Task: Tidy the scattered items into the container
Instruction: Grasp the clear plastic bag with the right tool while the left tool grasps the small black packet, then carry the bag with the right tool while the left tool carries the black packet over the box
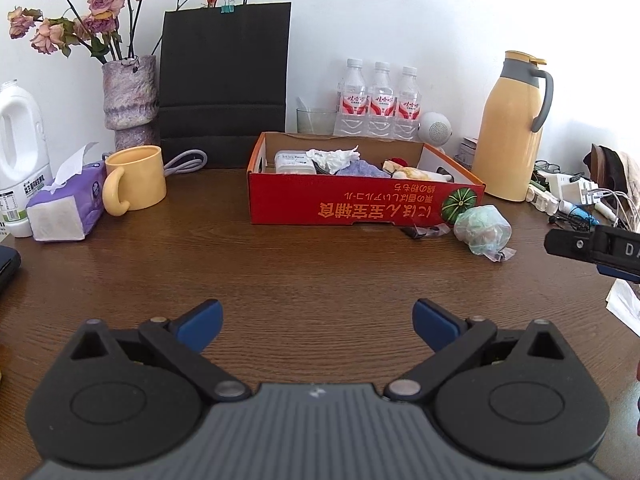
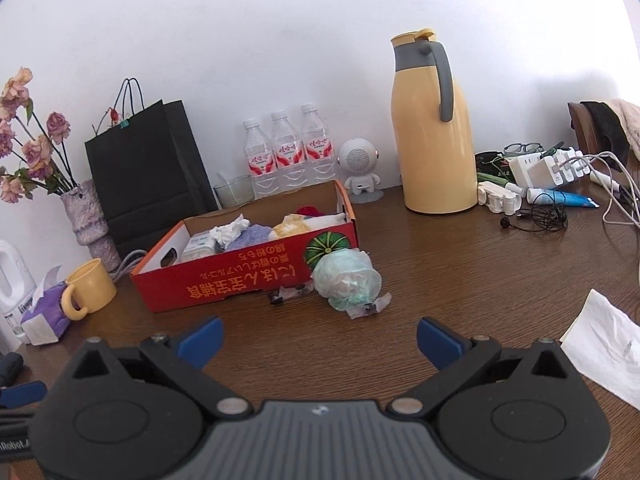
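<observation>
Lying ahead of the spread right gripper (image 2: 319,338), apart: bagged bundle (image 2: 346,280) beside box (image 2: 224,284).

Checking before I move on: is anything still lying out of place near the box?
Yes. A crumpled plastic bag sits on the table against the red box's front corner, not inside, with small dark wrappers beside it.

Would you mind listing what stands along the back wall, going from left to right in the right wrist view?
Vase of dried roses → black paper bag → glass cup → three water bottles → small white speaker figure → yellow thermos jug → white power strip.
</observation>
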